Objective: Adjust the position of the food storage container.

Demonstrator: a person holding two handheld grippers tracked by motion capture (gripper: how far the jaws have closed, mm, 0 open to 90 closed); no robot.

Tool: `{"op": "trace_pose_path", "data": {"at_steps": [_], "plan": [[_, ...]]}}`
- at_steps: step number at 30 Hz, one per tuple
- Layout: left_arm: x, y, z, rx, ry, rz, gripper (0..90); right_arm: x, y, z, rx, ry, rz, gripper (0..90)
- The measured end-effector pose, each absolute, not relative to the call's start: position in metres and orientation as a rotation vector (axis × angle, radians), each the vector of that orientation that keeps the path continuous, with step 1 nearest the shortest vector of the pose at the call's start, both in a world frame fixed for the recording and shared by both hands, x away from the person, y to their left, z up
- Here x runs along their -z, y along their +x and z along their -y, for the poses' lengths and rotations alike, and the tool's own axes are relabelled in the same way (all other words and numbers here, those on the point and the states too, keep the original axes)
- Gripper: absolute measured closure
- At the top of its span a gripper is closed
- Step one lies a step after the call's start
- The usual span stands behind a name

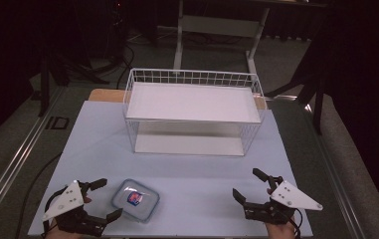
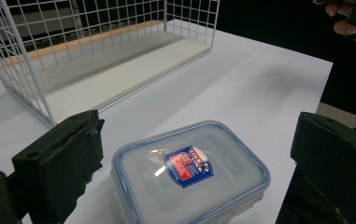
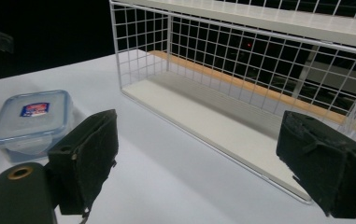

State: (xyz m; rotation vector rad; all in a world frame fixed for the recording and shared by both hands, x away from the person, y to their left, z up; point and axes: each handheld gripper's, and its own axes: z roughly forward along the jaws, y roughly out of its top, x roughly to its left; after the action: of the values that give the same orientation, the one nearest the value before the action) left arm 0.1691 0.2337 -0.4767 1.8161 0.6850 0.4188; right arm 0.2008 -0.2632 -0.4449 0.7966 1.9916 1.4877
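Note:
A clear plastic food box (image 1: 136,199) with a blue-rimmed lid and a red and blue label lies flat on the white table (image 1: 187,169), near the front left. My left gripper (image 1: 109,198) is open just left of it, jaws wide apart and not touching it. In the left gripper view the box (image 2: 189,170) lies between and just beyond the two black jaws. My right gripper (image 1: 249,185) is open at the front right, with nothing between its jaws. The right gripper view has the box (image 3: 31,119) far off at the left.
A white wire shelf rack (image 1: 193,112) with an upper and a lower white board stands across the middle of the table; its open front faces me. The table's front edge runs just below both grippers. Dark floor and a desk frame (image 1: 217,30) lie beyond.

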Motion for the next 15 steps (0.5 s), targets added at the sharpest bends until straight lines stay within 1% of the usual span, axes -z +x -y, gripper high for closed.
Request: {"op": "trace_pose_path", "data": {"at_steps": [5,11,12,13,14,15], "plan": [[0.476,0.1706,-0.2349,-0.39,1.813,-0.68,3.2,0.445,0.2017,0.2637,-1.5,0.805,-1.989,12.8],[0.473,0.1722,-0.2364,-0.393,1.863,-0.667,5.6,0.4439,0.2028,0.2632,-1.516,0.821,-1.979,12.8],[0.4737,0.1725,-0.238,-0.398,1.875,-0.667,8.5,0.4443,0.204,0.2633,-1.521,0.827,-1.979,12.9],[0.4745,0.1725,-0.2392,-0.404,1.882,-0.674,8.5,0.4443,0.204,0.2633,-1.521,0.827,-1.979,12.9],[0.4766,0.1726,-0.2418,-0.394,1.885,-0.674,14.4,0.4447,0.205,0.2639,-1.528,0.839,-1.981,12.9],[0.4787,0.1729,-0.2434,-0.391,1.901,-0.686,14.4,0.4447,0.205,0.2639,-1.528,0.839,-1.981,12.9]]}}
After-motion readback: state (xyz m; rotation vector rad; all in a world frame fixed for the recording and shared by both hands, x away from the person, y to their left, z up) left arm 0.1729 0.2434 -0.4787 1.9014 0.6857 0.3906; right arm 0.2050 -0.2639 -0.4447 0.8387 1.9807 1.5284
